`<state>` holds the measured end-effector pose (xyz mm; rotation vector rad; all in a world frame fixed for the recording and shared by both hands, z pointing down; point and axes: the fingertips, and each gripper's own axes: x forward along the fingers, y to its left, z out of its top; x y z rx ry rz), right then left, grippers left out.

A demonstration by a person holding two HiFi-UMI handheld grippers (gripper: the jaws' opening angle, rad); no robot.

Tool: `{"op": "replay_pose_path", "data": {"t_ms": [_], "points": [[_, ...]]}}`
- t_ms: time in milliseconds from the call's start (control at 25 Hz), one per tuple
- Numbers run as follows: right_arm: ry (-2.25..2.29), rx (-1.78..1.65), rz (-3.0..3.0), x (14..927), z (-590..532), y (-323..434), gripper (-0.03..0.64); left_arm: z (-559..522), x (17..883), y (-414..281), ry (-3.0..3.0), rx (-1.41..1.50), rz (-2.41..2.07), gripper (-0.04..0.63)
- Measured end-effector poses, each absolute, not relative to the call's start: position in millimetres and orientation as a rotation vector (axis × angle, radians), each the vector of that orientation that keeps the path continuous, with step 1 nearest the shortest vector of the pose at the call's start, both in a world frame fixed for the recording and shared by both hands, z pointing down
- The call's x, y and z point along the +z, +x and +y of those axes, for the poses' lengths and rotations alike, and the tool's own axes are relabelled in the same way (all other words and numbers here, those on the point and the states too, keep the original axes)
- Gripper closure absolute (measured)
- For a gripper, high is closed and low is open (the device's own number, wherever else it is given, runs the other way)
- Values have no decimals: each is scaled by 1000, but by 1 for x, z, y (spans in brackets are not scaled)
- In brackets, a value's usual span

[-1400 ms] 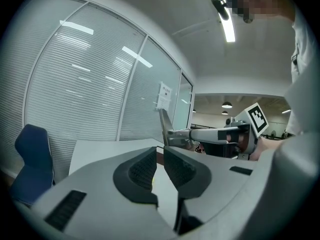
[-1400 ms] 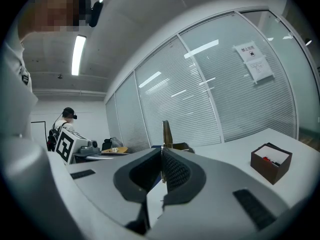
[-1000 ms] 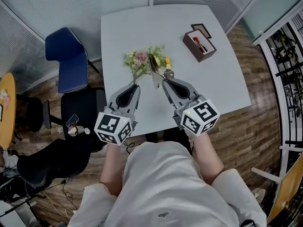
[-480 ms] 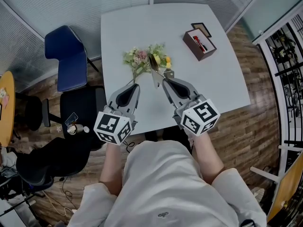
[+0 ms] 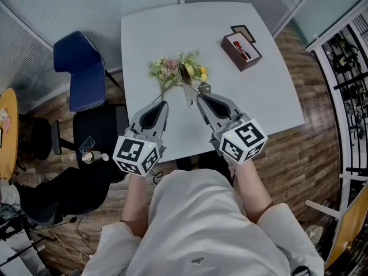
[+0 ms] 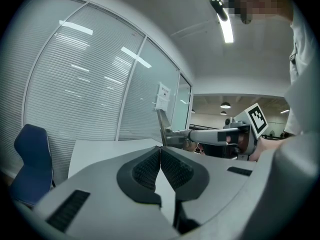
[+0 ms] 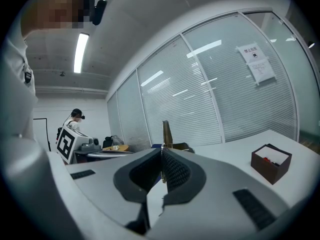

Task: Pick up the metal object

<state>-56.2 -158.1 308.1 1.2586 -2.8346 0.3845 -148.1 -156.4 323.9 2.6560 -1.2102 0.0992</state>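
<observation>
My right gripper point(image 5: 201, 91) is shut on the metal object point(image 5: 185, 84), a narrow flat blade that points away from me over the white table point(image 5: 172, 27). In the right gripper view the blade point(image 7: 165, 130) stands upright between the closed pads of that gripper point(image 7: 161, 156). My left gripper point(image 5: 163, 102) hovers beside it to the left, jaws shut; its own view point(image 6: 160, 151) shows nothing between the pads. A stem of the flower bunch point(image 5: 172, 69) reaches towards its tip. The left gripper view also shows the right gripper point(image 6: 172, 136) with the blade point(image 6: 162, 126).
A brown open box point(image 5: 241, 52) with red pens stands at the table's far right, its lid point(image 5: 244, 34) behind it. A blue chair point(image 5: 80, 71) stands left of the table. Glass walls with blinds close off the far side.
</observation>
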Motion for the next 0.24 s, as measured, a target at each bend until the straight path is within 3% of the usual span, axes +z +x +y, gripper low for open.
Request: {"op": "replay_pose_path", "data": {"t_ms": [240], "points": [[1257,392,-2835,307,-157,-57,606,-155,321,-149,2665,92,-1205,574]]}}
